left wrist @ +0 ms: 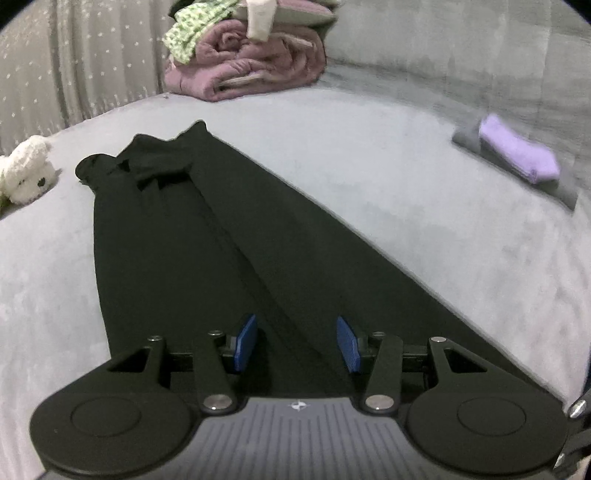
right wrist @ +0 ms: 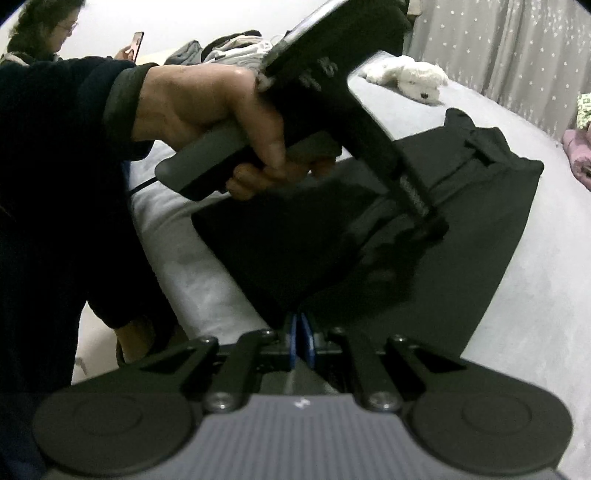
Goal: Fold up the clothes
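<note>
Black trousers [left wrist: 192, 229] lie flat on the grey bed, legs side by side, running away from me to the far left. My left gripper [left wrist: 297, 341] is open just above the near end of the trousers, blue pads apart, nothing between them. In the right wrist view the trousers [right wrist: 461, 266] spread across the bed. My right gripper [right wrist: 302, 341] is shut, its blue pads pinching the near edge of the black fabric. The left gripper's body and the hand holding it [right wrist: 221, 122] hang over the trousers in that view.
A pile of folded purple and green laundry [left wrist: 243, 66] stands at the back of the bed. A folded lilac item on a grey one [left wrist: 517, 151] lies at the right. A white plush toy [left wrist: 26, 170] lies at the left. A seated person [right wrist: 44, 33] is behind the bed.
</note>
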{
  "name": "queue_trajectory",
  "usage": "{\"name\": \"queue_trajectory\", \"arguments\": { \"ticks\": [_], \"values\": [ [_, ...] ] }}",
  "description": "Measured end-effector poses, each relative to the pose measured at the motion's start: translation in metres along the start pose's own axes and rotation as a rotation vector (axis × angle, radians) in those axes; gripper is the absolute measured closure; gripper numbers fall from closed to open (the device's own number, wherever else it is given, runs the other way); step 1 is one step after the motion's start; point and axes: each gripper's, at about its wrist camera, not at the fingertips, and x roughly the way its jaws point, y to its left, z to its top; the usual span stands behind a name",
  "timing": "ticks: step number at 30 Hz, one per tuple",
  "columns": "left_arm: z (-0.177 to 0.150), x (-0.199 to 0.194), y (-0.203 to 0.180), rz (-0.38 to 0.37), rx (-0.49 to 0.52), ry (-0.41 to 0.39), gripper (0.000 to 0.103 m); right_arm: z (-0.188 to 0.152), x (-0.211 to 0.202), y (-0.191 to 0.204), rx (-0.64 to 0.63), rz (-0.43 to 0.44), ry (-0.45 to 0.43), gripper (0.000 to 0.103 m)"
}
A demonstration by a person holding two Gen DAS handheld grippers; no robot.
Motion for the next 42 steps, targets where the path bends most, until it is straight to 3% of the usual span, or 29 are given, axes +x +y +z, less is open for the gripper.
{"name": "queue_trajectory", "arguments": {
  "ticks": [4,9,12,17,27,32,36,42],
  "values": [
    [-0.004,0.005,-0.003,0.006,0.024,0.035,0.057,0.0,-0.015,-0.012,0.07,0.027,-0.055,0.086],
    [-0.012,-0.001,-0.003,-0.025,0.015,0.047,0.057,-0.004,-0.036,-0.047,0.227,-0.036,-0.137,0.086],
    [-0.018,-0.008,-0.006,-0.047,0.02,0.049,0.057,-0.008,-0.027,-0.061,0.286,-0.098,-0.097,0.084],
    [-0.029,-0.021,-0.014,-0.101,0.05,0.049,0.057,-0.017,-0.012,-0.065,0.278,-0.102,0.012,0.084],
    [-0.041,-0.047,-0.033,-0.241,0.157,0.049,0.058,-0.021,-0.023,-0.084,0.353,-0.176,-0.035,0.084],
    [-0.032,-0.065,-0.014,-0.277,0.06,-0.005,0.058,-0.016,-0.021,-0.085,0.365,-0.193,-0.06,0.083],
    [-0.032,-0.072,0.004,-0.225,0.0,-0.022,0.058,-0.013,-0.013,-0.079,0.366,-0.207,-0.066,0.083],
    [-0.04,-0.071,0.034,-0.116,-0.17,0.008,0.058,-0.003,0.005,-0.071,0.365,-0.272,-0.061,0.083]
  ]
}}
